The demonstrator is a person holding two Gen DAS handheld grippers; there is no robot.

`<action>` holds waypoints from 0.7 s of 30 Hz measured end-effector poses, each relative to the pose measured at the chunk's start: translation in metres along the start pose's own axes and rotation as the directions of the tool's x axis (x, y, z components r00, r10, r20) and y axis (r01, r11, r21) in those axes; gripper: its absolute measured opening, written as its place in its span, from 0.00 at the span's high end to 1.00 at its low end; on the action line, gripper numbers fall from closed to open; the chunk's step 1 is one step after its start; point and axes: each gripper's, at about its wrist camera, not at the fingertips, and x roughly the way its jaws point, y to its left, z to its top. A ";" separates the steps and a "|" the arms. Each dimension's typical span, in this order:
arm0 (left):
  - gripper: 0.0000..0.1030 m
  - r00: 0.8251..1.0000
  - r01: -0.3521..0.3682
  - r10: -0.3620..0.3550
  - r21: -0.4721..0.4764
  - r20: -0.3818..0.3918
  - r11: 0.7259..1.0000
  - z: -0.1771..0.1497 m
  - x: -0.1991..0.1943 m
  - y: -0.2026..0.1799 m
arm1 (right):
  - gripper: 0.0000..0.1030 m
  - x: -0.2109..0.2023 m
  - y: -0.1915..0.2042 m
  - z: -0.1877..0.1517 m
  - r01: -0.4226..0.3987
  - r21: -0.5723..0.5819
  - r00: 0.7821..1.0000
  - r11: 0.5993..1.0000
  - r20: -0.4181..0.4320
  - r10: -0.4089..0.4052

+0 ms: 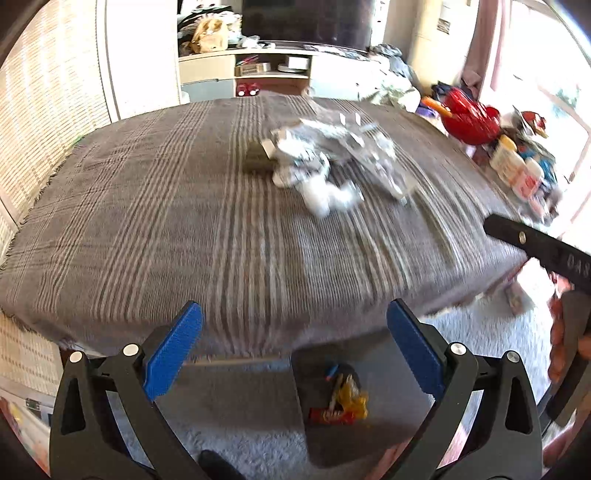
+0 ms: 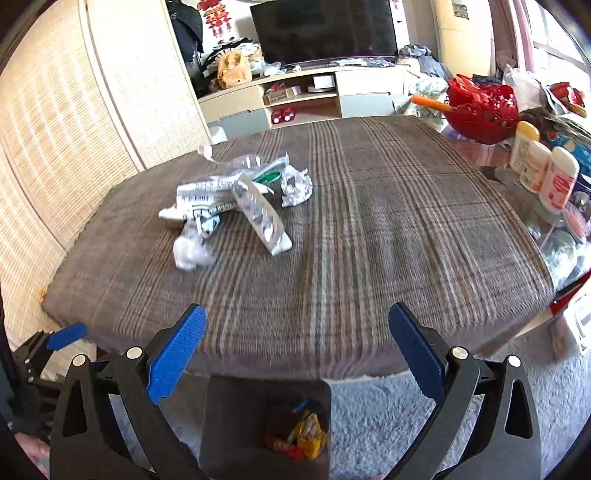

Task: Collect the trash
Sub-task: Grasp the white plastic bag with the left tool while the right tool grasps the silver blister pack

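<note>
Both the left tool [image 1: 294,352] and the right tool [image 2: 297,352] gape wide and empty above the bin [image 2: 266,424] on the rug, wrappers already inside, while the remaining trash pile [image 2: 236,203] waits on the table [image 2: 369,240] beyond the bin

A red basket [image 2: 480,107] and some white bottles [image 2: 543,170] sit beside the striped cloth [image 2: 369,221]. A dark TV [image 2: 325,29] stands far behind.
</note>
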 end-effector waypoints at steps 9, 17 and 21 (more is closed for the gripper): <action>0.08 1.000 -0.013 0.014 0.007 -0.008 1.000 0.048 0.043 -0.007 | 0.03 0.049 0.002 0.042 -0.015 0.000 1.000 1.000 -0.011 0.015; 0.10 1.000 -0.004 0.004 0.026 -0.016 1.000 0.072 0.075 -0.011 | 0.04 0.086 0.000 0.064 -0.042 0.007 0.998 0.999 -0.044 0.043; 0.24 0.999 0.021 -0.019 0.038 -0.041 0.999 0.076 0.091 -0.014 | 0.17 0.106 0.006 0.071 -0.067 -0.013 0.994 0.998 -0.082 0.066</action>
